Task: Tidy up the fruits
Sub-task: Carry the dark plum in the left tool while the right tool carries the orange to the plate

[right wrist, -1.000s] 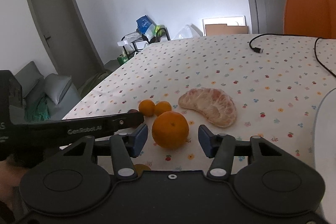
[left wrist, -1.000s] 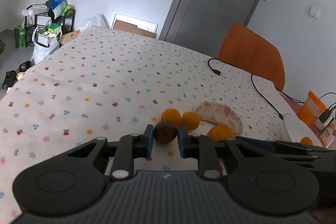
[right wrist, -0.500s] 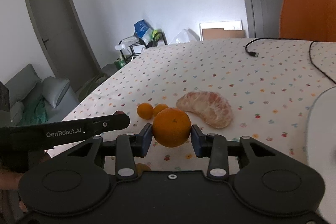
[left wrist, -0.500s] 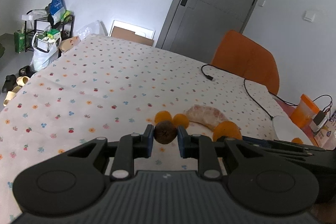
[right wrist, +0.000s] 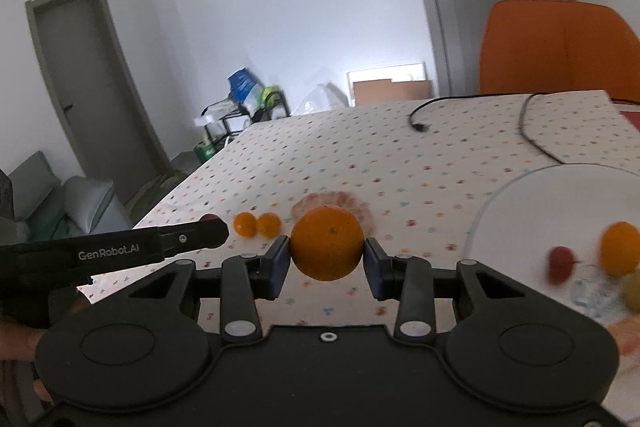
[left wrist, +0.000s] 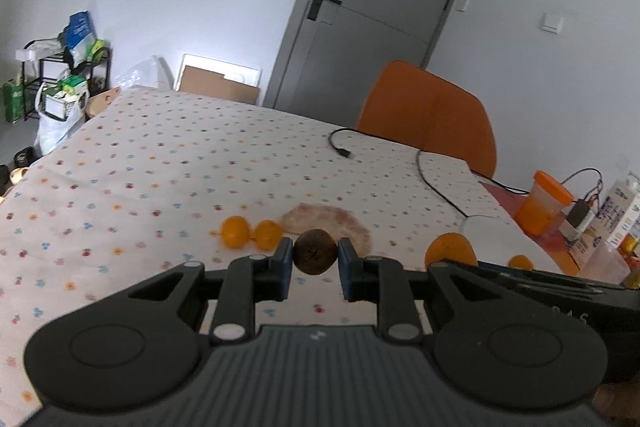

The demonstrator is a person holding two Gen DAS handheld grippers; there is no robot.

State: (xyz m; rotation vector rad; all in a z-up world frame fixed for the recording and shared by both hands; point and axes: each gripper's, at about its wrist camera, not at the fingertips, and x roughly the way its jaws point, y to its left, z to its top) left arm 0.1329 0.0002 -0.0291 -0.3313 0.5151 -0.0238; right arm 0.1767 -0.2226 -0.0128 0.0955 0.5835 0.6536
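Two pairs of handheld tongs each carry a fruit above a tabletop [left wrist: 168, 163] covered in a white cloth dotted with small fruit prints. The left tongs [left wrist: 313, 259] are clenched on a small, dark brown round fruit [left wrist: 315, 257], held clear of the cloth. The right tongs [right wrist: 327, 259] grip a large orange [right wrist: 327, 249] between their blue pads, also lifted off the cloth. Just beyond the left tongs lie two small orange fruits [left wrist: 251, 233] side by side and a peeled pale-pink citrus half [left wrist: 326, 223]. To the right of the right tongs sits a white plate [right wrist: 520, 195] that already bears an orange fruit, a red one and a yellowish one, all blurred. The step in hand looks like carrying both fruits over to that plate. To do it well, each grip should probably stay firm and level until the fruit is low over a bare part of the plate, and the orange should be set down gently so it neither rolls off nor knocks the fruits already there; the two tools should keep apart as they cross. The only readable writing is "GenRobot.AI", in white on the black side of the left tool; the cartons at the far right are too small to read.
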